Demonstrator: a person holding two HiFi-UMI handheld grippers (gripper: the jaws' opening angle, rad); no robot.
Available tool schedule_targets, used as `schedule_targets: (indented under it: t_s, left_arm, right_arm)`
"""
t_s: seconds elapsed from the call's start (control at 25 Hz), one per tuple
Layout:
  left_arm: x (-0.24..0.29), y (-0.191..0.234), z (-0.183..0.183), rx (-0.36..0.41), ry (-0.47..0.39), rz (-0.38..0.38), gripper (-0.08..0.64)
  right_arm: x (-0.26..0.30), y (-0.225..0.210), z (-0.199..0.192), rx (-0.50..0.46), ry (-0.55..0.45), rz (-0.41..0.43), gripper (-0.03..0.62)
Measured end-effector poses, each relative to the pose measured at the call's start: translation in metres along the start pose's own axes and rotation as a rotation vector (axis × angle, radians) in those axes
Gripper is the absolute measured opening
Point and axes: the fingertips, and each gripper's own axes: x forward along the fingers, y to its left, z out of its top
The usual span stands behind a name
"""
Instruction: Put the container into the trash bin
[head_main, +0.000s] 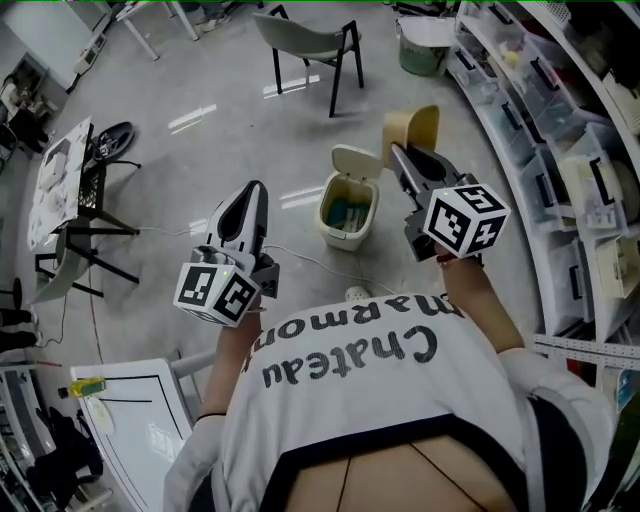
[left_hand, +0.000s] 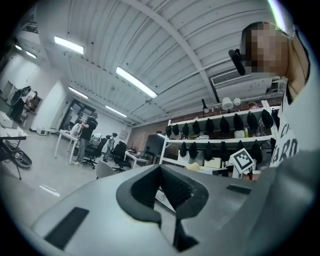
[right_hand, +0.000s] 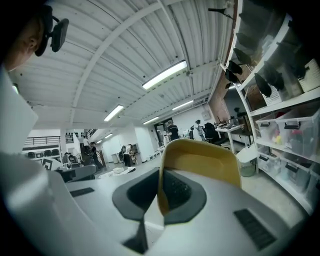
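My right gripper (head_main: 400, 152) is shut on the rim of a tan, shallow container (head_main: 411, 128), held up in the air just right of the trash bin. In the right gripper view the container (right_hand: 201, 161) stands upright between the dark pads (right_hand: 176, 192) of my right gripper (right_hand: 160, 192). The cream trash bin (head_main: 347, 213) stands on the floor ahead with its lid (head_main: 356, 160) flipped up and some waste inside. My left gripper (head_main: 251, 192) hovers left of the bin; in its own view the left gripper (left_hand: 161, 187) looks shut with nothing held.
A grey chair (head_main: 310, 42) stands beyond the bin. Shelves with clear storage boxes (head_main: 560, 150) run along the right. A white bucket (head_main: 424, 46) sits at the back. A cable (head_main: 315, 262) crosses the floor, and a white table (head_main: 130, 420) is at lower left.
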Motion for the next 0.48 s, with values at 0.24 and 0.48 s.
schedule_targets:
  t_s: [0.24,0.48]
  left_arm:
    - [0.043,0.02,-0.008,-0.031,0.014,0.028,0.023]
    - [0.076,0.046,-0.022,-0.079,0.012,0.062,0.023]
  right_arm:
    - [0.04,-0.033,0.003,0.037,0.041,0.033,0.035]
    - [0.082,-0.054,-0.016,-0.036,0.118,0.064,0.035]
